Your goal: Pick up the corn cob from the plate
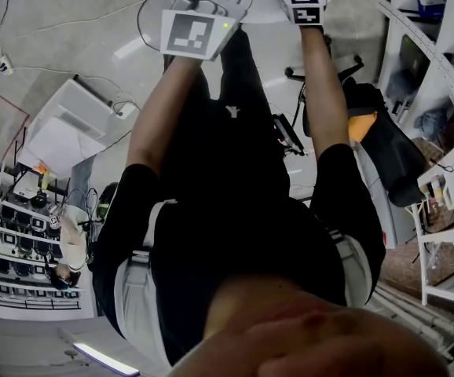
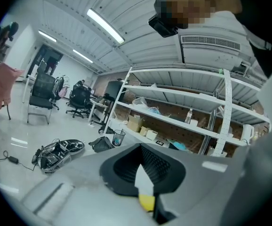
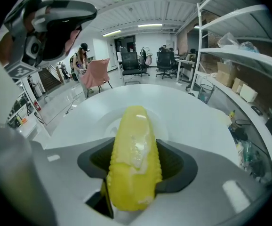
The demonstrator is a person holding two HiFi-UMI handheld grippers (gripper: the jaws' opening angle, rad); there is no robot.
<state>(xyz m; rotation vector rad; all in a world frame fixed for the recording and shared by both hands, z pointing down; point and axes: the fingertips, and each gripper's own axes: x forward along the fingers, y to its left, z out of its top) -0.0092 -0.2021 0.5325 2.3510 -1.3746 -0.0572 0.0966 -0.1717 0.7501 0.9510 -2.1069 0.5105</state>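
Corn cob (image 3: 135,126) fills your right gripper (image 3: 136,168) view, pinched lengthwise between the dark pads (image 3: 176,166), which stand wide around its thick middle. Its tip points over the white plate (image 3: 104,125) on the round table (image 3: 197,121). Judging by the glossy wet patch, it's probably slippery; it looks stiff and light, and the kernel rows should give the pads some bite. Mid-body hold looks right, not the tapered tip.

Your left gripper (image 2: 143,173) has its jaws pressed together on nothing, aimed at the shelves (image 2: 173,121).

Can't tell whether the cob is clear of the plate, since it hides its own underside. Head view cuts off both sets of jaws and shows no plate.
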